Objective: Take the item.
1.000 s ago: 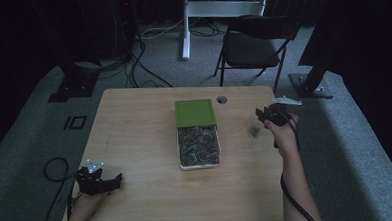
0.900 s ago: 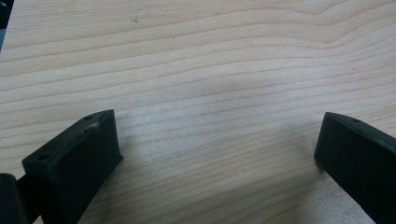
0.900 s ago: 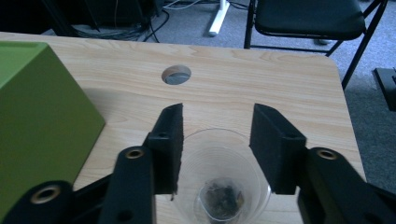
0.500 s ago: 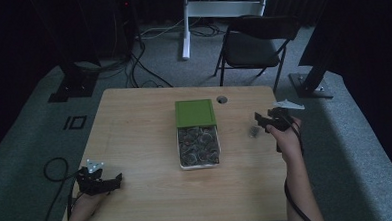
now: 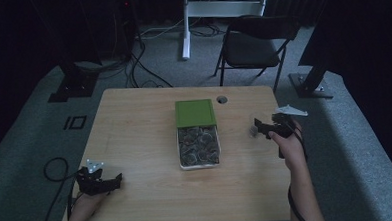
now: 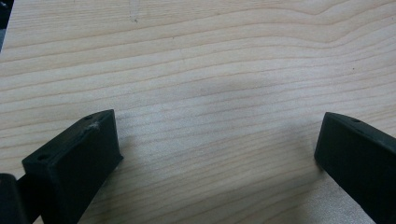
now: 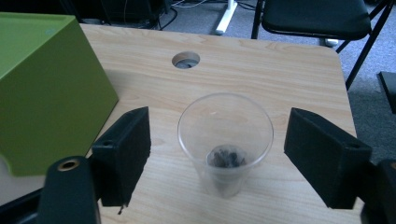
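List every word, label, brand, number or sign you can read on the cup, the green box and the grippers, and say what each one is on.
None: no readable text in any view.
Clear plastic cup: plain, no print.
Green box: plain green faces; one tiny pale speck on top, too small to read.
Right gripper and left gripper: plain black jaws, unmarked.
Table: bare wood grain, no label.

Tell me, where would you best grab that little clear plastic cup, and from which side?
Probably around its upper wall, just under the rim. The clear cup stands upright on the table and widens upward, so pads on opposite sides would likely hold it without tipping. Come in level from the near side, as the right hand-held gripper does now, its jaws having just opened and standing apart either side of it. Squeeze gently; thin plastic may buckle.
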A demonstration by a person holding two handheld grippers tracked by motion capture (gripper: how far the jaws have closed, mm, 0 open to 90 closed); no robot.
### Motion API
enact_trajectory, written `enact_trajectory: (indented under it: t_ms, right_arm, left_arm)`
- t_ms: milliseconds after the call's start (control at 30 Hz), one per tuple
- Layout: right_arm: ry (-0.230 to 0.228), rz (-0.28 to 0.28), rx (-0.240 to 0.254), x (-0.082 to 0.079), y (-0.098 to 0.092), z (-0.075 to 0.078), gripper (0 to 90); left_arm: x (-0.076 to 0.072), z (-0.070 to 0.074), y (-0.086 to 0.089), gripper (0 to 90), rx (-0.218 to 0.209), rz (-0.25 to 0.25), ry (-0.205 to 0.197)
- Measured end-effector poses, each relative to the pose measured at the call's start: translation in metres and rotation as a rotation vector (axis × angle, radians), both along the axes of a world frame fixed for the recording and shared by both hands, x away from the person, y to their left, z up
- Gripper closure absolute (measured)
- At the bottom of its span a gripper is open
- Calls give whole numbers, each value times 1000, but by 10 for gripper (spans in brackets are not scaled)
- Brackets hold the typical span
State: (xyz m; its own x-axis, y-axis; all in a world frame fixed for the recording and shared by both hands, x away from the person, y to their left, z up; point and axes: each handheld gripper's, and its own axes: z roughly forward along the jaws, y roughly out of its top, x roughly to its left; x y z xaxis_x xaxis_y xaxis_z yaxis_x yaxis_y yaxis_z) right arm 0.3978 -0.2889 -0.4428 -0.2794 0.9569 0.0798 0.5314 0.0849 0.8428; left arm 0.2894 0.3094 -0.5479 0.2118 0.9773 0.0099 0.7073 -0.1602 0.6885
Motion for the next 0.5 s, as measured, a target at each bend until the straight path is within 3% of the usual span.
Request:
enact_trajectory:
  t_ms: [500]
  right_arm:
    - [-12,-7,8,-21,-4,-9,145]
  left_arm:
    - [0,0,0,5,0,0,0]
